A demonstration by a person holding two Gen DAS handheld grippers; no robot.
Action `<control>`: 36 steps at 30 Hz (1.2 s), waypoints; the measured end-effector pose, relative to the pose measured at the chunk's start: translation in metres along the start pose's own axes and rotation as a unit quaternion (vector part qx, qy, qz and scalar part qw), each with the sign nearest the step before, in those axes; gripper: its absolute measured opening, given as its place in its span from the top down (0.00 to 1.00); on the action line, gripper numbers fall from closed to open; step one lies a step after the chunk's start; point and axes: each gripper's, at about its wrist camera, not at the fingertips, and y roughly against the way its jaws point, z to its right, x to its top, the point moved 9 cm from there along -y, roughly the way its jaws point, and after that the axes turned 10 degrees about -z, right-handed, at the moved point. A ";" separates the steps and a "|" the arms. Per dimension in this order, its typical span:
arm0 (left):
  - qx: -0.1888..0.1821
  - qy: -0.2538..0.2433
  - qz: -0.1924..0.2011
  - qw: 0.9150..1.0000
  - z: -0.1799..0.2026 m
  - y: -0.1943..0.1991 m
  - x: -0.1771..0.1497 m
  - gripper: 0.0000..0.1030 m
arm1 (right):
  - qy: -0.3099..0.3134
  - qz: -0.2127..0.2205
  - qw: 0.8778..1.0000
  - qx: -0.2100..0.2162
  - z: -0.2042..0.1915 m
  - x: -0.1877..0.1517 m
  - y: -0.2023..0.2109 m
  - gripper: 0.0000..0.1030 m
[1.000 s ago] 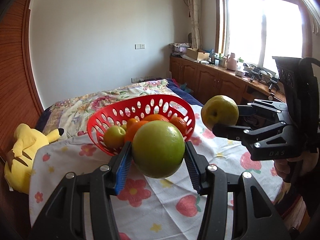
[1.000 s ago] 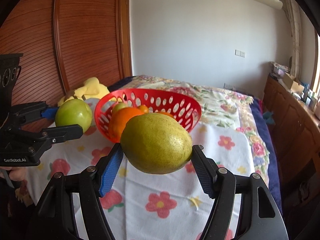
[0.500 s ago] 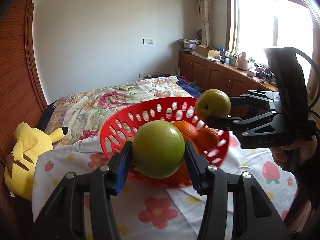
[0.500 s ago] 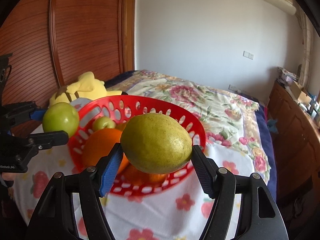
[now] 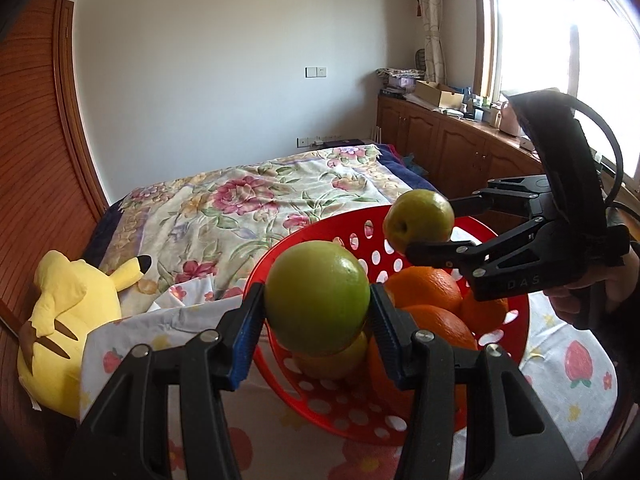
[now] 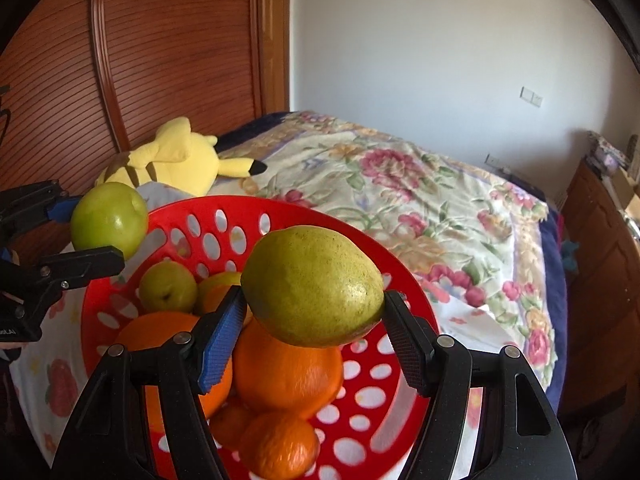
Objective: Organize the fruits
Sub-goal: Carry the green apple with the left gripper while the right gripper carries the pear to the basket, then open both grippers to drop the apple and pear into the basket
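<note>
My left gripper [image 5: 317, 308] is shut on a round green apple [image 5: 316, 298], held over the near left rim of the red perforated basket [image 5: 344, 412]. My right gripper [image 6: 314, 314] is shut on a yellow-green pear [image 6: 312, 286], held above the basket [image 6: 396, 280] and its fruit. Several oranges [image 6: 286, 372] and a small green fruit [image 6: 168, 286] lie inside. In the left wrist view the pear [image 5: 420, 218] and the right gripper [image 5: 434, 222] hang over the basket's far right rim. The right wrist view shows the apple [image 6: 109, 218] and the left gripper [image 6: 88, 228] at the basket's left edge.
The basket stands on a white cloth with flower and strawberry prints [image 5: 576, 368]. Behind it is a bed with a floral cover [image 6: 420, 184] and a yellow plush toy [image 5: 60, 320]. A wooden wardrobe [image 6: 160, 52] is at the left, low cabinets [image 5: 460, 144] under the window.
Both grippers have moved forward with their fruit, from in front of the basket to above it. The basket now looks much nearer and lower in both views.
</note>
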 end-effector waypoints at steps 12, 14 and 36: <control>-0.004 -0.004 -0.012 1.000 0.000 -0.017 0.006 0.51 | -0.009 -0.023 1.000 0.016 0.003 0.003 -0.021 0.32; -0.004 -0.002 -0.013 1.000 0.000 -0.017 0.006 0.51 | -0.012 -0.017 0.999 0.024 0.003 0.007 -0.016 0.32; 0.011 0.002 -0.028 1.000 0.015 -0.037 0.007 0.50 | -0.035 0.034 0.999 0.015 -0.010 -0.019 0.021 0.32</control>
